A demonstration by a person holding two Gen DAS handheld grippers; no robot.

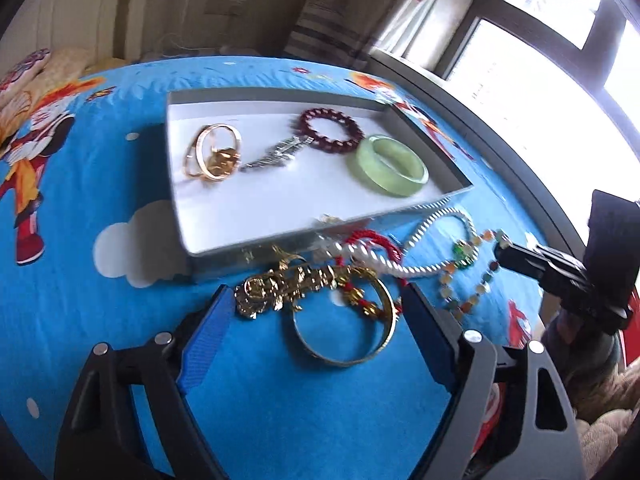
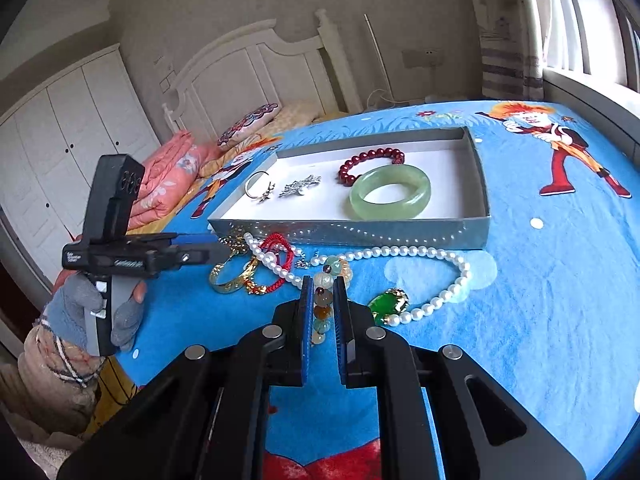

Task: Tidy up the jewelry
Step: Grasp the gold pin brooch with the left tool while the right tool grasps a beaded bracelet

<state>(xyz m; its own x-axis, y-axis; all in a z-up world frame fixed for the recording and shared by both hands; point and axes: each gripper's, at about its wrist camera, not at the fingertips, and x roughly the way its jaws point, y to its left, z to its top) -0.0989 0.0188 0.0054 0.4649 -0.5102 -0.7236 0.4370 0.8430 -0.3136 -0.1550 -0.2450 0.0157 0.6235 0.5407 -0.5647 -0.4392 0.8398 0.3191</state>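
Right gripper [image 2: 323, 284] clamps the multicoloured bead bracelet [image 2: 322, 312] on the bed beside the tray [image 2: 478, 184], left gripper [image 1: 316, 300] gapes over the gold bangle [image 1: 344, 320]; tangled pearl necklace [image 2: 440, 258] could drag along.

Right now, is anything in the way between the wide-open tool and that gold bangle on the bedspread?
Yes. A red cord bracelet and a gold chain lie across the gold bangle's far rim. Its near side lies bare between the left tool's fingers.
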